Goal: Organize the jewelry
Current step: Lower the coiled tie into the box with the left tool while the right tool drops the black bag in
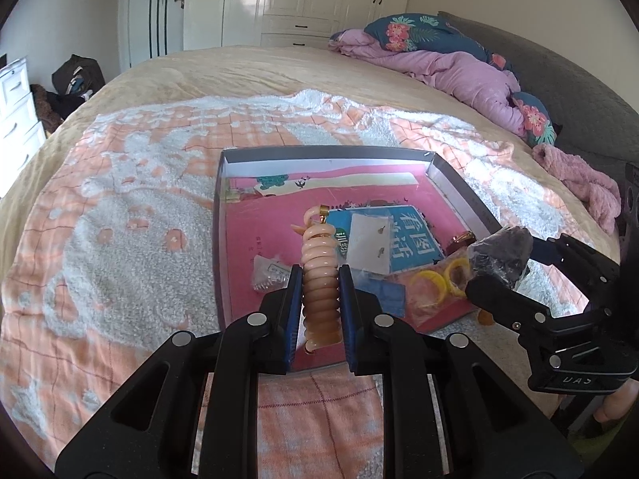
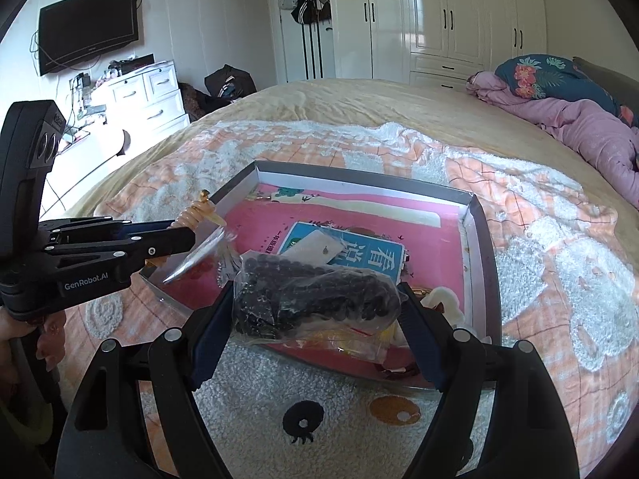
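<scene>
Left wrist view: my left gripper (image 1: 320,275) clenched on a peach coiled bracelet (image 1: 319,275), upright over the shallow box (image 1: 459,191); yellow rings (image 1: 429,281) at 3 o'clock.
Right wrist view: my right gripper (image 2: 315,303) clamps a bag of dark beads (image 2: 315,299) above the box's near edge; left gripper at 9 o'clock.

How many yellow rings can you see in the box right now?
2: both sit side by side inside a clear bag at the box's near right corner, a larger yellow ring and a smaller one to its right. The bead bag may hide more.
</scene>
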A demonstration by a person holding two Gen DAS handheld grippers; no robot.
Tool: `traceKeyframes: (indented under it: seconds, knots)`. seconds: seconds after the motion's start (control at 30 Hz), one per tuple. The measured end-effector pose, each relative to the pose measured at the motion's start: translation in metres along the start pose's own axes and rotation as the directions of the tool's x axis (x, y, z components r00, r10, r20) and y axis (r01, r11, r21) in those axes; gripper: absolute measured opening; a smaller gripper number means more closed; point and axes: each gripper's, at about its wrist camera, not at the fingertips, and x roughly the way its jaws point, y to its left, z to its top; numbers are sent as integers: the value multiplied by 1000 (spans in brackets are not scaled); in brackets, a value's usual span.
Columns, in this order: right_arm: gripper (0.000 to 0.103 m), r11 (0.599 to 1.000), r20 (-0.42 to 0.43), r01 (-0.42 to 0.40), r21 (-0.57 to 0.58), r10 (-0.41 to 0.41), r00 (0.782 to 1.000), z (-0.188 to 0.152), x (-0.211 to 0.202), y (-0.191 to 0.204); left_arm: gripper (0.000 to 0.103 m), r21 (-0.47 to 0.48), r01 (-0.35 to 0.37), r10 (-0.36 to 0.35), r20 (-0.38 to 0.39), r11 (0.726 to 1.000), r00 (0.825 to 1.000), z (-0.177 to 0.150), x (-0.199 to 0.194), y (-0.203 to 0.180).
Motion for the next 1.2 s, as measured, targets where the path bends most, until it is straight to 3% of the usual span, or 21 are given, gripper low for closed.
traceKeyframes:
  seconds: [0.83,1.2]
  knots:
    - [78,998,-101,-22,-61,16,995,-3,48,14,11,-53,5,-7,-45,999,999,0,22,18]
    - [95,998,-54,-3,-67,-1,999,0,33,13,11,-52,8,-11,-42,999,999,1,21,18]
